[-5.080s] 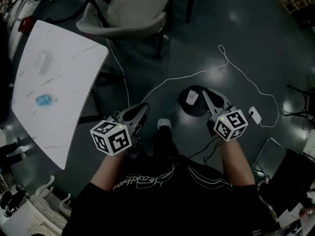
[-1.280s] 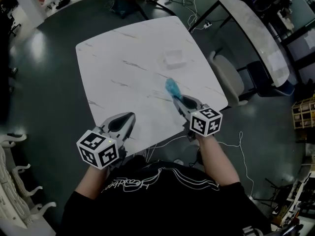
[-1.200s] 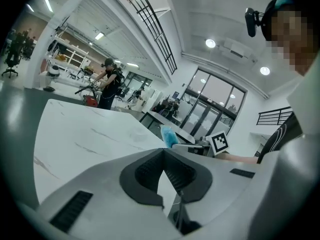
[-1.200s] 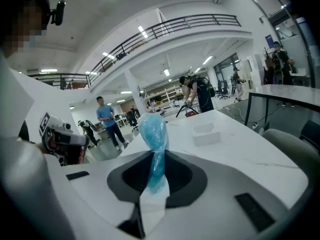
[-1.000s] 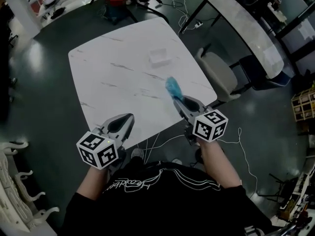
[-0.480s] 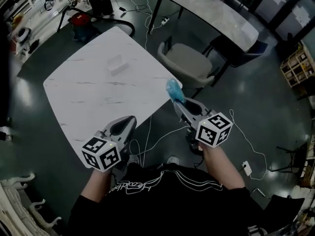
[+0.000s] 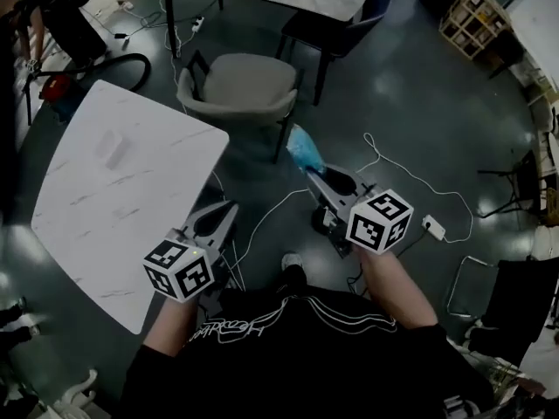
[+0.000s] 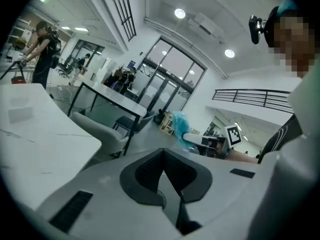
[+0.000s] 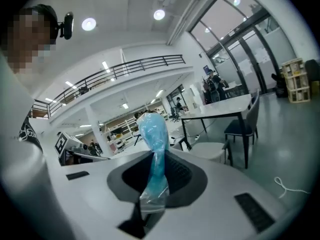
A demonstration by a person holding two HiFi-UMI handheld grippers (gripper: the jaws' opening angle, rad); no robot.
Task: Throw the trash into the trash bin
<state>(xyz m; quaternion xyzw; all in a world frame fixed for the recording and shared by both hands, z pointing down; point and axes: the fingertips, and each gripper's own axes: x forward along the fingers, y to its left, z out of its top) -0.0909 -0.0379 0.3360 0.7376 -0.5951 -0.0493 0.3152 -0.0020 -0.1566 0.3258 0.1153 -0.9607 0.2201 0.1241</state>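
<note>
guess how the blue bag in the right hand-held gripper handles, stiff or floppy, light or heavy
Probably floppy: the blue bag is thin, crumpled film, pinched flat in the right hand-held gripper. Likely very light, since it stands up above the jaws unsupported. It may slip, as the film looks glossy.

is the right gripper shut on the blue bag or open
Shut on it: the right gripper pinches the blue bag between its jaws, bunched top sticking out.
</note>
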